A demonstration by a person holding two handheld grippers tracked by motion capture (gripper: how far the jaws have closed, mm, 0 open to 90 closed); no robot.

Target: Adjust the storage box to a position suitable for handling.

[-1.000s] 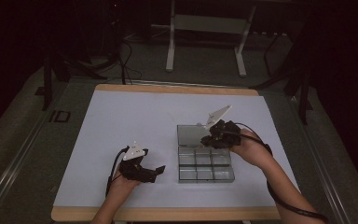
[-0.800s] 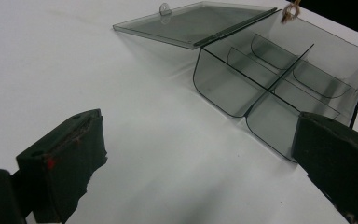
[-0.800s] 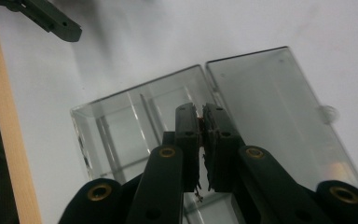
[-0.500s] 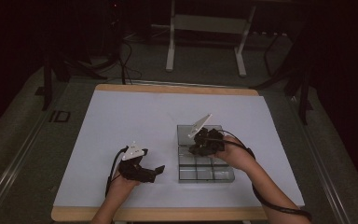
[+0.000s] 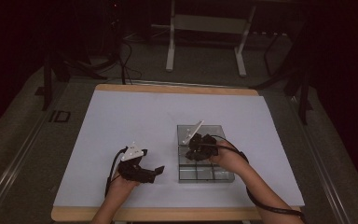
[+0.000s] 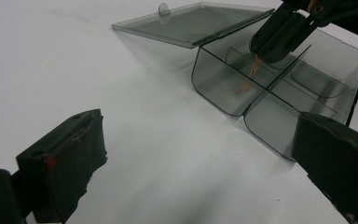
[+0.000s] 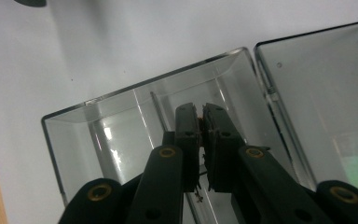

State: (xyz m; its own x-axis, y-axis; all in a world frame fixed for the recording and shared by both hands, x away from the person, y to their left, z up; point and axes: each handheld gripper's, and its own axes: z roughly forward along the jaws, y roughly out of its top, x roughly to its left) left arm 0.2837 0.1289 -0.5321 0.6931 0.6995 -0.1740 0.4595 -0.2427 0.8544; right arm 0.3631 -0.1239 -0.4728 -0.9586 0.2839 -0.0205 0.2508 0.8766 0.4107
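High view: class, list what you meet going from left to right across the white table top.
Left gripper held open above the bare table → right gripper, shut on a small orange-brown piece, over the clear divided box.

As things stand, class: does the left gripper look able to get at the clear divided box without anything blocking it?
Probably yes. The left gripper rests open on the table, with bare surface between it and the box. The lid lies open, but the right gripper already occupies one compartment, holding a small brownish piece.
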